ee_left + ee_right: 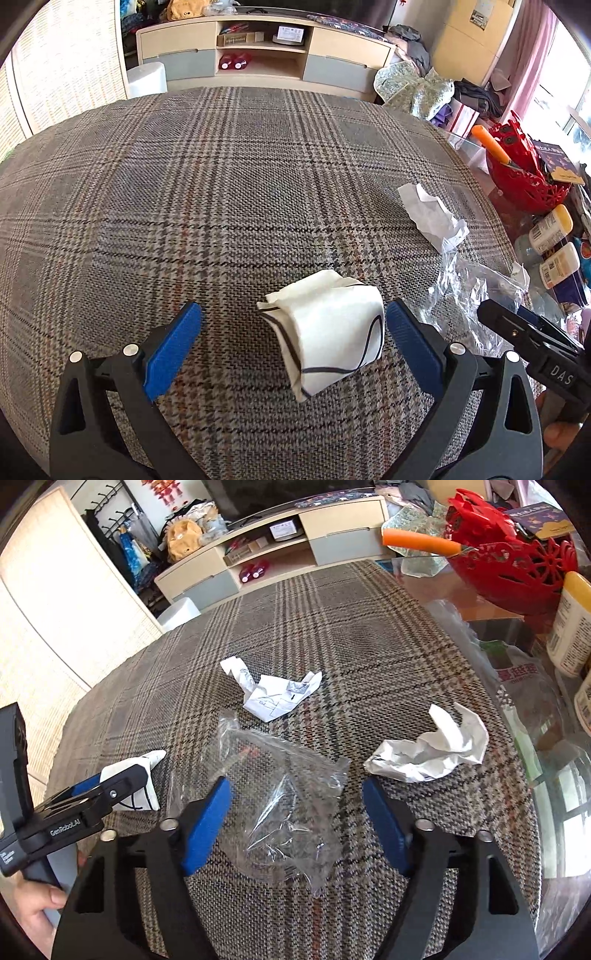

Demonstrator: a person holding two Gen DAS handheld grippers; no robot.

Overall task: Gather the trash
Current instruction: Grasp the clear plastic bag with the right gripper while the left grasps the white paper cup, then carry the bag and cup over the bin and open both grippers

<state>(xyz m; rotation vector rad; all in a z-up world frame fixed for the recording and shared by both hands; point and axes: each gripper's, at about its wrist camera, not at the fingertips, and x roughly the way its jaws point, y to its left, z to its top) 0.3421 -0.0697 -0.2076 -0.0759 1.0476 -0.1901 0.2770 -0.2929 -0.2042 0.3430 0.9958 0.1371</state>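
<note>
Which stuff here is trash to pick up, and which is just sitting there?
Trash:
folded paper
clear wrapper
crumpled paper
printed paper

Just sitting there:
red basket
bottles
cabinet

Four pieces of trash lie on the plaid cloth: one folded white wrapper with thin black lines (325, 328) between the left tool's spread fingers, one crumpled clear plastic bag (284, 805) between the right tool's spread fingers, and two crumpled white paper scraps ahead of the right tool, a printed one (273, 694) straight ahead and a plainer one (432, 749) just off its right finger. Beyond the cloth to the right are one red openwork plastic basket (517, 568) holding one orange-handled tool (421, 542), and two white bottles with yellow caps (550, 225).
</note>
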